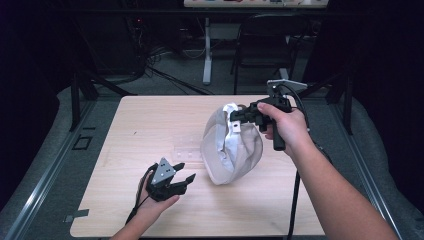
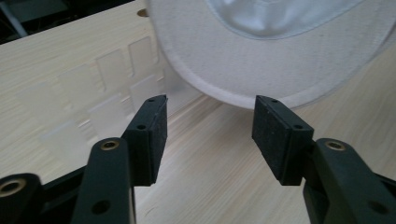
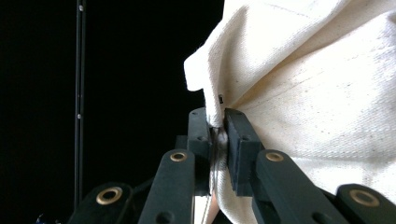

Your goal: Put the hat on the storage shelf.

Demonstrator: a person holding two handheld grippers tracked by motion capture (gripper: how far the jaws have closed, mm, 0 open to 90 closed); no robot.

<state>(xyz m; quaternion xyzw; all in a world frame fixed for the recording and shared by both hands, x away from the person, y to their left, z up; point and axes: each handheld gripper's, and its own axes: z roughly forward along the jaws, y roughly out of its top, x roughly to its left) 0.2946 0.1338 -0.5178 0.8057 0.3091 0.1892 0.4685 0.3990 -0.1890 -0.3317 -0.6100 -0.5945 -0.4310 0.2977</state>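
My right gripper has its jaws pinched tight on a fold of cream cloth at the back edge of a white baseball cap, with only a sliver of fabric between the pads. In the high view I see that gripper held up at the far right of the table, my right hand wrapped round its handle, and the cap hanging from the jaws with its brim pointing down and toward me, just above the tabletop or resting on it; I cannot tell which.

My left gripper stands wide, nothing between its pads. The cap's curved brim lies just beyond the tips, apart from them. In the high view this gripper sits low at the near left, my left hand under it.

Beneath everything is a pale wooden table. A flat clear plastic piece lies on it just left of the cap.
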